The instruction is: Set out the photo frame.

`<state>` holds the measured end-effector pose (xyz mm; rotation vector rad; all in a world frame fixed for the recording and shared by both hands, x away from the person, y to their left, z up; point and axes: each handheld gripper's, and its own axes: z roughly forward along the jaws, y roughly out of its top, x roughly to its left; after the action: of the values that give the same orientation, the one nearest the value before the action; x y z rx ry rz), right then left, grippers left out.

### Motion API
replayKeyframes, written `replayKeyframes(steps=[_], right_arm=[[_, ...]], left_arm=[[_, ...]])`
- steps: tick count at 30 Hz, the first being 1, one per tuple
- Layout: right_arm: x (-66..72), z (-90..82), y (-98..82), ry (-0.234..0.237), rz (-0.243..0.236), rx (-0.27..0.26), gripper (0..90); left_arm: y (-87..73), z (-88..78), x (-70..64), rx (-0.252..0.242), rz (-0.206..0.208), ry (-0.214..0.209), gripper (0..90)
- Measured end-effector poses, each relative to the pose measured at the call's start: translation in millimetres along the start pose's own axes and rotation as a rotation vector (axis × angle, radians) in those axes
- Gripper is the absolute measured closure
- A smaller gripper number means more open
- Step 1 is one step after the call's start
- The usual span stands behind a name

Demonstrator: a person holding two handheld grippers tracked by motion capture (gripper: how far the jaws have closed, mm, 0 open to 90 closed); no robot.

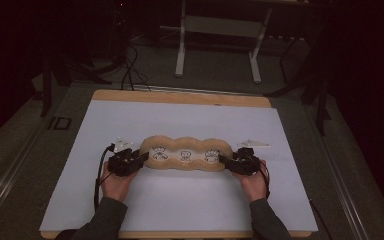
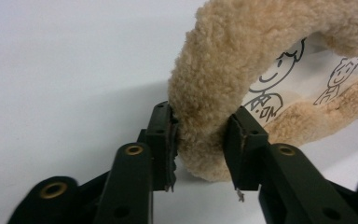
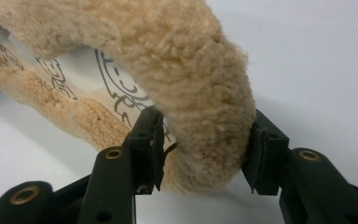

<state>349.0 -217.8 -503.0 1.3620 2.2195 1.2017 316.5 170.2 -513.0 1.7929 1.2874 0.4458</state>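
Note:
A long tan fleece cushion (image 1: 185, 145) with three white windows of cartoon figures lies across the middle of the white mat (image 1: 180, 120). My left gripper (image 1: 143, 158) is at its left end. In the left gripper view, the left gripper (image 2: 200, 140) has both pads pressed on the cushion's (image 2: 223, 56) fluffy rim. My right gripper (image 1: 225, 161) is at the cushion's right end. In the right gripper view, the right gripper (image 3: 205, 149) straddles the cushion's (image 3: 186, 60) rim, with a small gap at the left pad, so it stands open around it.
The mat covers a wooden table (image 1: 180, 96) whose far edge shows bare. Behind it on the grey floor stands a white table frame (image 1: 217, 45), with dark cables (image 1: 130, 70) to its left. The person's forearms come in from the bottom edge.

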Motion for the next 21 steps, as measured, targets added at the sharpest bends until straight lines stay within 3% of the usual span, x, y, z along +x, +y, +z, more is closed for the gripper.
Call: replayKeyframes(steps=[3, 8, 16, 21], right_arm=[[0.5, 0.5, -0.4, -0.007, -0.008, 0.006, 49.6], [5.0, 0.6, -1.3, -0.021, -0.047, 0.036, 43.3], [9.0, -4.9, -3.3, -0.077, -0.122, 0.078, 39.1], [7.3, -10.1, -4.9, -0.094, -0.134, 0.083, 38.6]], left_arm=[[0.5, -1.8, 1.3, -0.011, -0.018, -0.007, 60.0], [0.4, -5.4, 3.8, -0.014, -0.023, 0.017, 51.7], [0.6, -11.4, 3.5, -0.013, -0.010, 0.008, 49.9], [0.4, -16.4, 5.3, -0.018, -0.007, 0.014, 49.9]])
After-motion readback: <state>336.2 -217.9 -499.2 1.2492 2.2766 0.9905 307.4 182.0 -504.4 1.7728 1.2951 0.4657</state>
